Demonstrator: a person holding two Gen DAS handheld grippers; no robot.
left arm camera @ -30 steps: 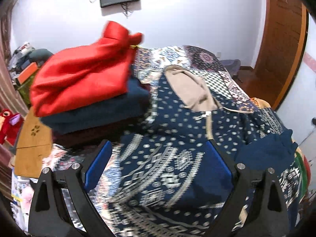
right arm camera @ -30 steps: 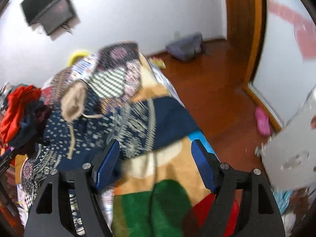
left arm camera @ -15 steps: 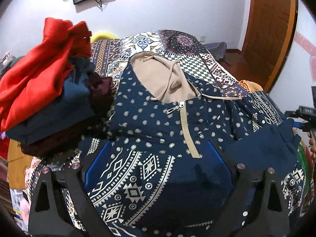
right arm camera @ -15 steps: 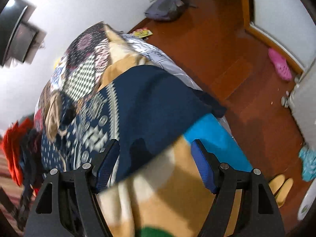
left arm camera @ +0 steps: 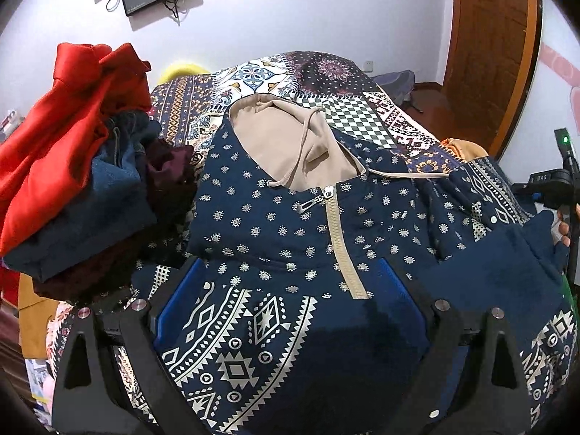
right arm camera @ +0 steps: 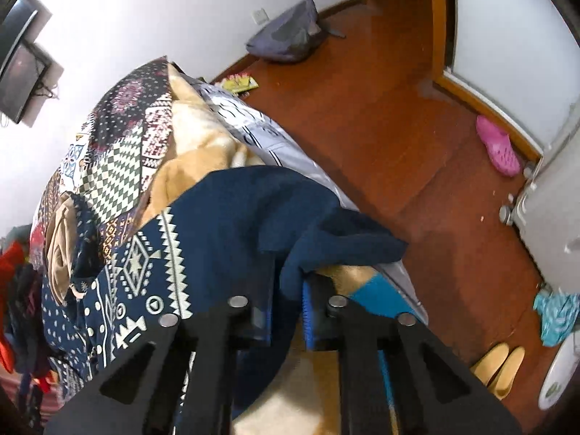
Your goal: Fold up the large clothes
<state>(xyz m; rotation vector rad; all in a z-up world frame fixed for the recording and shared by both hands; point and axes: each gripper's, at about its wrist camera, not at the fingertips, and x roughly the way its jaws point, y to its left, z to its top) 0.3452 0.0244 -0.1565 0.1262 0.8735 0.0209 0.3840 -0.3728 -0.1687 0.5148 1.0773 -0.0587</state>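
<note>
Where folded, clothes pile [left arm camera: 72,181] bedside.

- The left gripper [left arm camera: 290,290] is held pointing steeply downward, its jaws spread wide, with nothing pinched between the blue pads [left arm camera: 177,301].
- The right gripper [right arm camera: 286,301] is angled steeply downward; its jaws have just been closed, and dark blue cloth is clamped between them.
- In the left wrist view, the right gripper's body and fingertips of the person's hand [left arm camera: 562,228] are seen at the right edge.

soft matt cloth hoodie [left arm camera: 290,224]; glossy wood floor [right arm camera: 380,116]
</note>
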